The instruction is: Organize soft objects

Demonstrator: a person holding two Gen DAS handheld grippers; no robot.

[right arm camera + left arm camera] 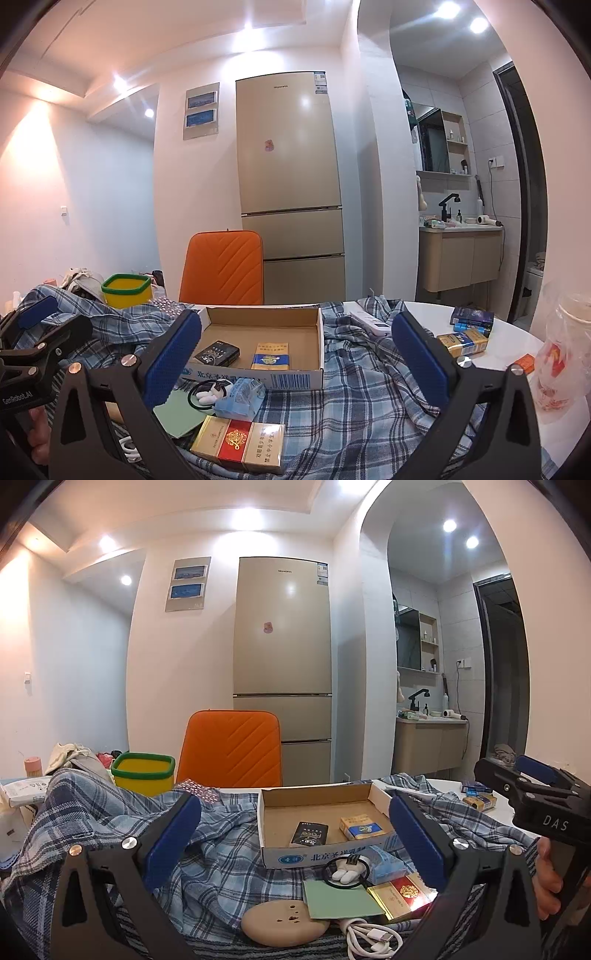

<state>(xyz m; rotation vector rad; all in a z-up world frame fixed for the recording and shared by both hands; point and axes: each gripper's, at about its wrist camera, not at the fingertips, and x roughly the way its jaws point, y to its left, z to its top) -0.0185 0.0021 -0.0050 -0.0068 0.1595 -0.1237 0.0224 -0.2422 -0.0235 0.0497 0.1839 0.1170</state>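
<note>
A blue plaid shirt (221, 856) (354, 380) lies crumpled across the table. On it rests a shallow cardboard box (317, 853) (258, 378) holding a black pack (309, 833) and a yellow-blue pack (360, 827). In front of the box lie a blue tissue pack (240, 400), a black hair tie with a white charm (345, 873) and a green card (341, 899). My left gripper (295, 838) hovers open over the shirt, facing the box. My right gripper (297, 354) is also open, above the shirt with nothing between its fingers.
A red-gold carton (240, 443), a beige round pad (284, 923) and a white cable (373, 939) lie near the front. A yellow bin (144, 773) and an orange chair (231, 747) stand behind. Small packs (463, 341) and a plastic-wrapped cup (565, 354) sit on the white tabletop (491, 360) at right.
</note>
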